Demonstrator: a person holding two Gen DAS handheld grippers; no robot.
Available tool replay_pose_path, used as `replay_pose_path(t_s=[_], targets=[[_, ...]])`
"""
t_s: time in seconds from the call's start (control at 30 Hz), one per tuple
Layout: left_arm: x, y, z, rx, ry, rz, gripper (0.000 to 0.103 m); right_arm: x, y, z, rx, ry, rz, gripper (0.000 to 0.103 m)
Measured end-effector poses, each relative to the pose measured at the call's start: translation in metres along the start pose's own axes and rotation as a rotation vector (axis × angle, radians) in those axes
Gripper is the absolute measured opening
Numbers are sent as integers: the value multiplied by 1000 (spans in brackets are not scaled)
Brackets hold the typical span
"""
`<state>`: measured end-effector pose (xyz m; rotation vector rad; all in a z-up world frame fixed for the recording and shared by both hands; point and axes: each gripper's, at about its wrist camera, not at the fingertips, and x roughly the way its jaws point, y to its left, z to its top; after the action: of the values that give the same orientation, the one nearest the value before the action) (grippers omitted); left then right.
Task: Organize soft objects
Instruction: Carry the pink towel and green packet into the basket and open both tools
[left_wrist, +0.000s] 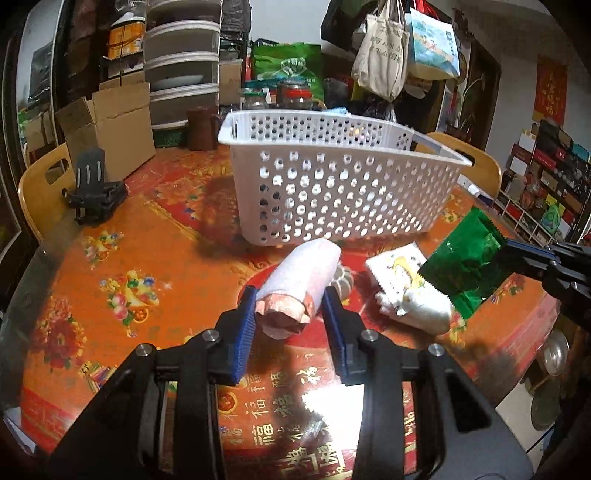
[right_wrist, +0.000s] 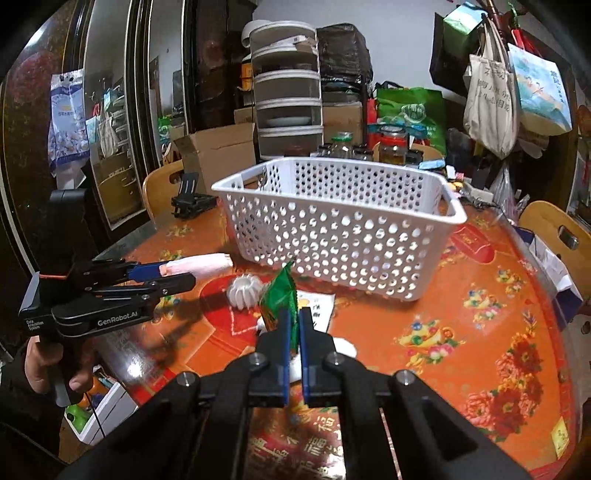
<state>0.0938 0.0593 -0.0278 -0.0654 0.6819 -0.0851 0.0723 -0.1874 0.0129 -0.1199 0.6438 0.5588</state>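
A pale pink paper-wrapped roll (left_wrist: 299, 284) lies on the table in front of the white perforated basket (left_wrist: 332, 184). My left gripper (left_wrist: 290, 308) is open, its blue pads on either side of the roll's near end; it also shows in the right wrist view (right_wrist: 162, 275). My right gripper (right_wrist: 293, 325) is shut on a green foil packet (right_wrist: 282, 302) and holds it above the table; the packet (left_wrist: 461, 266) shows in the left wrist view too. A white cartoon-printed packet (left_wrist: 410, 288) and a white ribbed round object (right_wrist: 245, 291) lie near the roll.
The basket (right_wrist: 340, 229) stands mid-table on an orange-red patterned cloth (left_wrist: 147, 258). A black phone stand (left_wrist: 94, 192) is at the far left, a cardboard box (left_wrist: 110, 122) and jars (right_wrist: 391, 147) behind. Wooden chairs (right_wrist: 557, 236) flank the table.
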Motion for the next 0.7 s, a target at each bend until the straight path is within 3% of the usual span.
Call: replay_pose_path(t_s=[0.7], targets=[[-32, -20, 47, 35, -74, -20, 24, -44, -21, 58, -12, -118, -78, 3]])
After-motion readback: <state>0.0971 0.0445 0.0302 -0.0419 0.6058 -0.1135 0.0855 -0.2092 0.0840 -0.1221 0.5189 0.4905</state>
